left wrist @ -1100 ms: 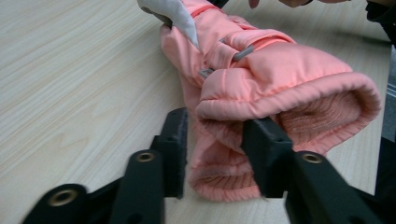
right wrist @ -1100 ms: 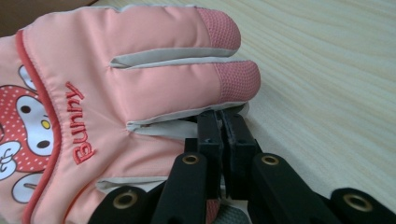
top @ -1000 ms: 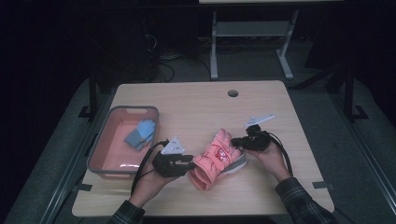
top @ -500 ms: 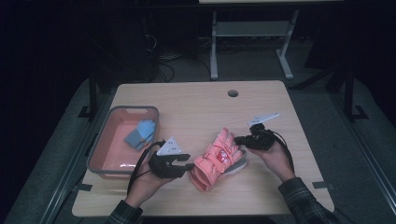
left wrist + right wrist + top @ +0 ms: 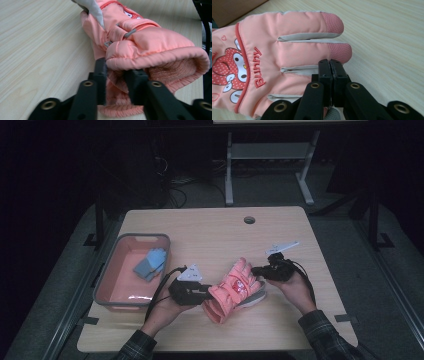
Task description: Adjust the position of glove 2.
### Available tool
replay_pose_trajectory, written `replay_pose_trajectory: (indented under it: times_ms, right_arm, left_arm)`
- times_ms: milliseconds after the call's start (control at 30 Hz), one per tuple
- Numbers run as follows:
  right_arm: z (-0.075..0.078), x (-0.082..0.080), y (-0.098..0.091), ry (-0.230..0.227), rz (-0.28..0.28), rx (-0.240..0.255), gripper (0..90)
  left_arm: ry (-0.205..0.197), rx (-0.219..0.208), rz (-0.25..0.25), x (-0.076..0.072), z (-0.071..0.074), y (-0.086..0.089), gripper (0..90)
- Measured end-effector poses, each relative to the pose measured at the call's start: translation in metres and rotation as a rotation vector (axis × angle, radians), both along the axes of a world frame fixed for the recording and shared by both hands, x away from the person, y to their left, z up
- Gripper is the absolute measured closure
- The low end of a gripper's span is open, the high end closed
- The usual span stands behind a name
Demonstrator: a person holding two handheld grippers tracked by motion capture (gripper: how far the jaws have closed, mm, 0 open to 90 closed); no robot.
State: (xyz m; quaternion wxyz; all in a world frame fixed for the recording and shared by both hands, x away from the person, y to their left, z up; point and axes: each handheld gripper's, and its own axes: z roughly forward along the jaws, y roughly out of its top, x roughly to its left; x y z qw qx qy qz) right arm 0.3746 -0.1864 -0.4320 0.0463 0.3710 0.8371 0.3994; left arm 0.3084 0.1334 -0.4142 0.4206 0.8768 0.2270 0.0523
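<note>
A pink padded glove (image 5: 234, 290) with a "Bunny" cartoon print lies across the near middle of the wooden table (image 5: 210, 240). Its cuff points left and its fingers point right. My left gripper (image 5: 206, 295) has just been closing, and its jaws pinch the lower rim of the glove's cuff (image 5: 160, 57). The left gripper (image 5: 117, 85) has bunched pink fabric between its pads. My right gripper (image 5: 256, 269) is at the glove's fingers. In its own view the right gripper (image 5: 330, 72) has its jaws pressed together over the tip of one finger of the glove (image 5: 287, 52).
A pink basin with a grey rim (image 5: 165, 251) stands at the left of the table, with a blue cloth item (image 5: 150, 264) inside. A round cable hole (image 5: 249, 219) sits near the far edge. Bare tabletop lies beyond the glove and along the near edge.
The left gripper has edged right onto the glove's cuff. The glove and the right gripper have hardly moved.
</note>
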Motion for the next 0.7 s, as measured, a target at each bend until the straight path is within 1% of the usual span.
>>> replay_pose_trajectory:
  times_ms: [33,67,133,167,200,233,267,333,367,433,467,500,533,567,633,700]
  right_arm:
    - [0.002,-0.001,-0.001,0.002,-0.005,0.003,88.3]
    - [0.002,-0.001,-0.002,-0.007,-0.002,0.005,88.3]
    - [0.005,-0.002,-0.005,-0.009,-0.002,0.016,88.3]
    - [0.008,-0.004,-0.006,-0.008,-0.006,0.021,88.4]
    - [0.011,-0.006,-0.007,-0.007,-0.01,0.03,88.3]
    - [0.014,-0.008,-0.009,-0.015,-0.007,0.032,88.3]
    - [0.017,-0.01,-0.01,-0.007,-0.015,0.036,88.4]
    - [0.021,-0.015,-0.014,-0.012,-0.015,0.034,88.3]
    - [0.023,-0.018,-0.016,0.0,-0.023,0.032,88.3]
    - [0.025,-0.023,-0.019,-0.001,-0.028,0.032,88.3]
    - [0.026,-0.026,-0.021,0.008,-0.03,0.032,88.3]
    - [0.026,-0.028,-0.021,0.009,-0.032,0.031,88.3]
    - [0.026,-0.03,-0.022,0.016,-0.031,0.03,88.3]
    - [0.025,-0.033,-0.022,0.023,-0.028,0.026,88.3]
    - [0.023,-0.035,-0.022,0.025,-0.023,0.016,88.3]
    - [0.02,-0.035,-0.02,0.045,-0.028,0.002,88.3]
  left_arm:
    - [0.0,0.001,0.005,0.0,0.001,0.001,75.4]
    - [0.002,-0.007,0.009,0.001,0.002,0.002,76.2]
    - [0.004,-0.015,0.019,0.001,0.004,0.004,76.7]
    - [0.012,-0.028,0.026,0.002,0.005,0.006,76.8]
    - [0.015,-0.036,0.021,0.003,0.006,0.007,76.8]
    - [0.028,-0.05,0.019,0.004,0.007,0.008,76.9]
    - [0.046,-0.066,0.018,0.005,0.009,0.008,76.8]
    - [0.048,-0.062,0.011,0.005,0.01,0.007,76.8]
    - [0.047,-0.054,0.008,0.006,0.011,0.006,76.8]
    - [0.043,-0.043,0.011,0.007,0.01,0.004,76.6]
    - [0.043,-0.037,0.011,0.008,0.009,0.004,76.5]
    - [0.05,-0.043,0.022,0.008,0.008,0.004,76.5]
    - [0.059,-0.039,0.02,0.009,0.008,0.005,76.4]
    - [0.065,-0.043,0.022,0.009,0.007,0.005,76.5]
    - [0.072,-0.037,0.018,0.01,0.006,0.005,76.4]
    - [0.077,-0.033,0.015,0.01,0.005,0.004,76.3]
